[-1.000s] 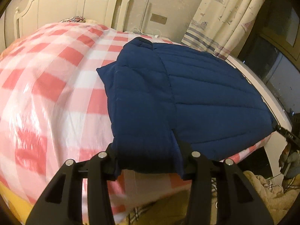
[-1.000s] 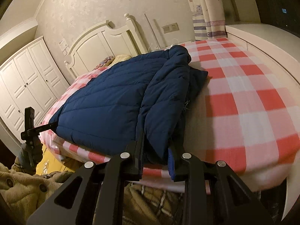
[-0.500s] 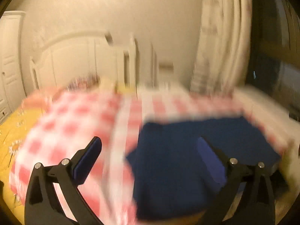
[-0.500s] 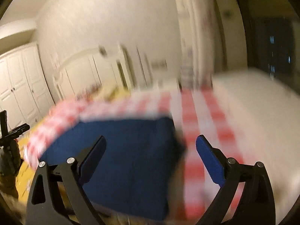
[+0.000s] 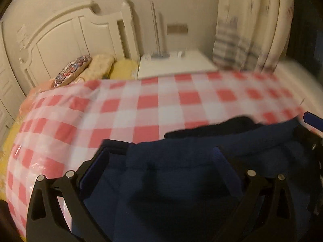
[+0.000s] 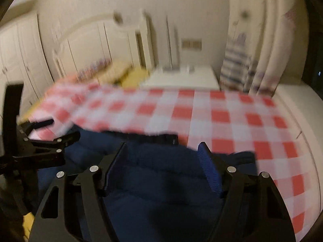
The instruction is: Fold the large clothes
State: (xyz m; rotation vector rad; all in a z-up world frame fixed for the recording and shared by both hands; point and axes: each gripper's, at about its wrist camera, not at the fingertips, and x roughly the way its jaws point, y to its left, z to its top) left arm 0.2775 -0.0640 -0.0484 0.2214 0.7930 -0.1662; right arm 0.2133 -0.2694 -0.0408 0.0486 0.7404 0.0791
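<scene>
Two tools work over one bed, which fills the middle of both views under a red-and-white checked sheet. At the bed's far end stands a white headboard, with a patterned pillow and a yellow one lying against it. Beside the headboard, on the far right of the bed, sits a white nightstand, and right of that hangs a pale curtain with striped bands. A wall plate shows above the nightstand.

On the near edge of the bed lies the navy quilted jacket, bunched in folds, with a darker strip along its far edge. It takes up the lower part of each view and reaches the bed's near right side in the right wrist view.

Left tool: its blue-padded fingers are spread wide, one on each side of a jacket fold, and the blur hides whether they touch the cloth. Right tool: its fingers are likewise spread apart over the jacket, gripping nothing that I can make out. Each tool shows at the edge of the other's view, close beside it at the near edge of the bed.
</scene>
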